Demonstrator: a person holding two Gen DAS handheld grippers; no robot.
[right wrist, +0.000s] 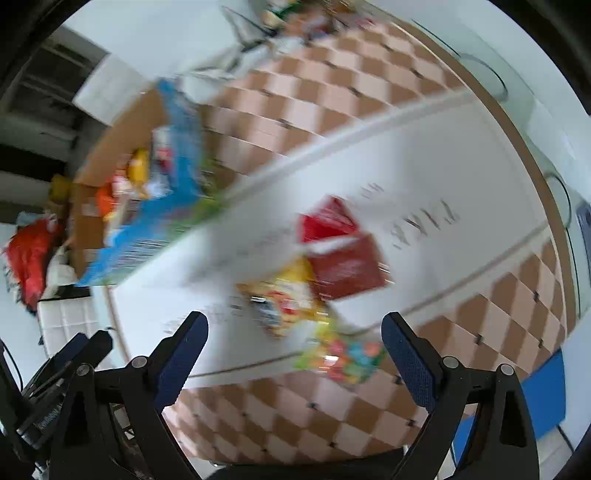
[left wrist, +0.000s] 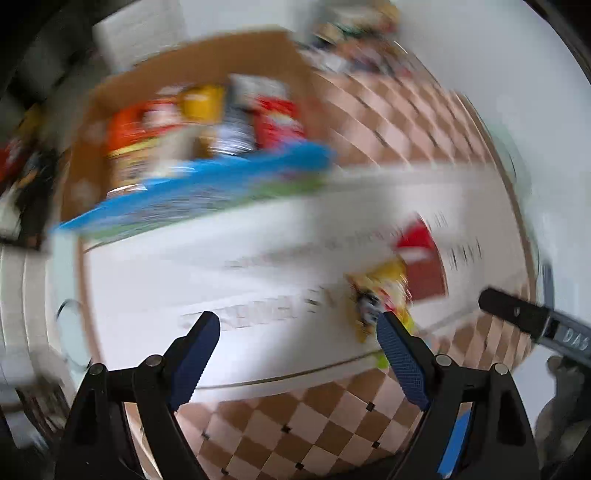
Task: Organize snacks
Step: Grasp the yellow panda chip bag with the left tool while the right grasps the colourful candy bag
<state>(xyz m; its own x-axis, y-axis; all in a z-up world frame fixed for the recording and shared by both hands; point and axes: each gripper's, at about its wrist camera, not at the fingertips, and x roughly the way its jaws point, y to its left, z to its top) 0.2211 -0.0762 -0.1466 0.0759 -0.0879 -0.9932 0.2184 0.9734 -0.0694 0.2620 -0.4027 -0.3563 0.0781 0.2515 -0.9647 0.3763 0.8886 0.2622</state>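
Note:
Both views are motion-blurred. A cardboard box (left wrist: 258, 51) with a blue printed front (left wrist: 207, 192) holds several snack packs: orange, yellow, silver and red (left wrist: 277, 122). It also shows in the right wrist view (right wrist: 122, 125). On the white mat (left wrist: 184, 273) lie a red packet (right wrist: 343, 254), a yellow snack bag (right wrist: 284, 295) and a colourful candy bag (right wrist: 347, 358). My left gripper (left wrist: 299, 328) is open and empty above the mat. My right gripper (right wrist: 295, 328) is open and empty, just before the yellow and candy bags.
The table has a brown-and-cream checkered cloth (right wrist: 332, 92). More clutter sits at the far end (left wrist: 362, 33). A red bag (right wrist: 29, 254) lies off the table's left. The other gripper's body (left wrist: 535, 321) shows at right in the left wrist view.

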